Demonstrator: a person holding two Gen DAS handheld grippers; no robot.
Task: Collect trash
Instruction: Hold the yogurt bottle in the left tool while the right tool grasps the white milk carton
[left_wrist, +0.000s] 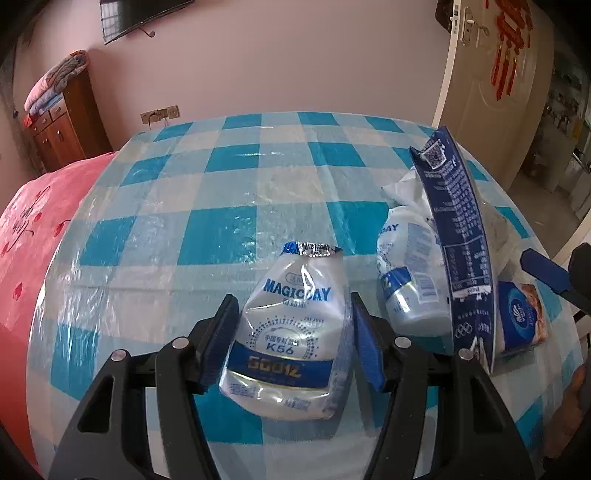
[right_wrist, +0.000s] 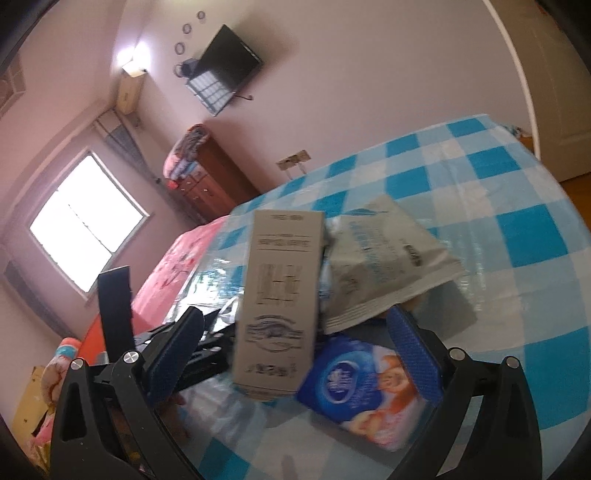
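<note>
In the left wrist view a silver and blue MAGICDAY pouch (left_wrist: 291, 332) lies on the blue checked tablecloth (left_wrist: 221, 206). My left gripper (left_wrist: 293, 336) is open, its blue pads on either side of the pouch, apart from it. To the right lies a heap: a second MAGICDAY pouch (left_wrist: 406, 273), a dark blue carton (left_wrist: 458, 236) on edge, and a blue tissue pack (left_wrist: 521, 317). In the right wrist view my right gripper (right_wrist: 295, 354) is open around the grey carton (right_wrist: 277, 306) and the tissue pack (right_wrist: 362, 384). A grey pouch (right_wrist: 384, 258) lies behind.
A pink bedspread (left_wrist: 44, 221) lies left of the table. A wooden cabinet (left_wrist: 66, 129) stands at the back left wall. A door (left_wrist: 491, 85) stands open at the right. The far half of the tablecloth (right_wrist: 517, 206) is bare.
</note>
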